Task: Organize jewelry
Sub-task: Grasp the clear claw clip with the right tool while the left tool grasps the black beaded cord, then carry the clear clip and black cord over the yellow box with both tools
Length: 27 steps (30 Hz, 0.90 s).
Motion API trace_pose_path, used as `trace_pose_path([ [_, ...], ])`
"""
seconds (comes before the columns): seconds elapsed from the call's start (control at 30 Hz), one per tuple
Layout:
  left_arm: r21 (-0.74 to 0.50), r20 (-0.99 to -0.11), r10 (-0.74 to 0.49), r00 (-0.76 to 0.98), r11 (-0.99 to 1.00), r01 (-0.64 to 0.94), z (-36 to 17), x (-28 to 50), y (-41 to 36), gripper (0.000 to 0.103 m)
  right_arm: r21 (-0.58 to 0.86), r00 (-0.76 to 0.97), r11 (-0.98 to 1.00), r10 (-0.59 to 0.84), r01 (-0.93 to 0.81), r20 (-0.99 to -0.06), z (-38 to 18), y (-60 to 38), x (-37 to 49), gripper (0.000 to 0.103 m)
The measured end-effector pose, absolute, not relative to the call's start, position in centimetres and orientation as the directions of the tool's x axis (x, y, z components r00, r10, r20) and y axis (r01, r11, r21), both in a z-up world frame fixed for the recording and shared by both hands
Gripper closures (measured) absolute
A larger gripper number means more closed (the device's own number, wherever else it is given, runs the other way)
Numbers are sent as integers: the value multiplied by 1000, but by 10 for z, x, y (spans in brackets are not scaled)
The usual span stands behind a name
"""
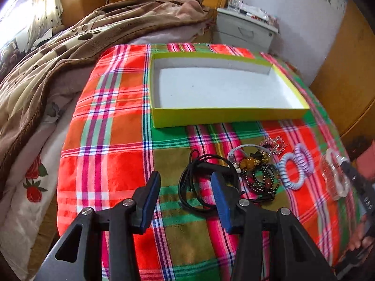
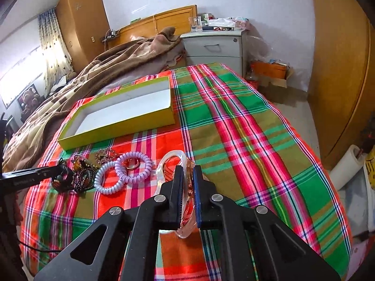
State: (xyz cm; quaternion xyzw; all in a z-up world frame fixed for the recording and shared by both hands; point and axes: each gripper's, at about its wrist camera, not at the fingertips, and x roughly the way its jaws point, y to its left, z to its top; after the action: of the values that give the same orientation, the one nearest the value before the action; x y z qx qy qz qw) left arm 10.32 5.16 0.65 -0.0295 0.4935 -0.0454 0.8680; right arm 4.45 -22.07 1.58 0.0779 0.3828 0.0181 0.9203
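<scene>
On the plaid cloth [image 1: 112,145] covering the bed, the left gripper [image 1: 185,187] hangs with its fingers apart above a tangle of black cord [image 1: 199,164]. To its right lie a heap of beaded jewelry [image 1: 257,171] and two coiled hair ties [image 1: 293,166], with the empty yellow box [image 1: 225,114] beyond. Farthest right, the right gripper [image 2: 187,175] has its fingers clamped on a clear bangle [image 2: 168,161].
</scene>
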Motion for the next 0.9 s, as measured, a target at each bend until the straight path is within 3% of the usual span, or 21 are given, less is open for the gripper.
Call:
trace_pose_path([
  [0.43, -92, -867, -101, 489, 995, 42, -3, 115, 53, 92, 161, 701, 986, 95, 29, -707, 16, -220, 51, 95],
  [0.53, -105, -858, -110, 502, 994, 39, 2, 113, 57, 96, 158, 702, 987, 95, 25, -706, 17, -219, 51, 95],
  [0.9, -166, -845, -156, 511, 986, 27, 9, 112, 68, 96, 153, 709, 988, 90, 26, -700, 21, -217, 52, 95],
])
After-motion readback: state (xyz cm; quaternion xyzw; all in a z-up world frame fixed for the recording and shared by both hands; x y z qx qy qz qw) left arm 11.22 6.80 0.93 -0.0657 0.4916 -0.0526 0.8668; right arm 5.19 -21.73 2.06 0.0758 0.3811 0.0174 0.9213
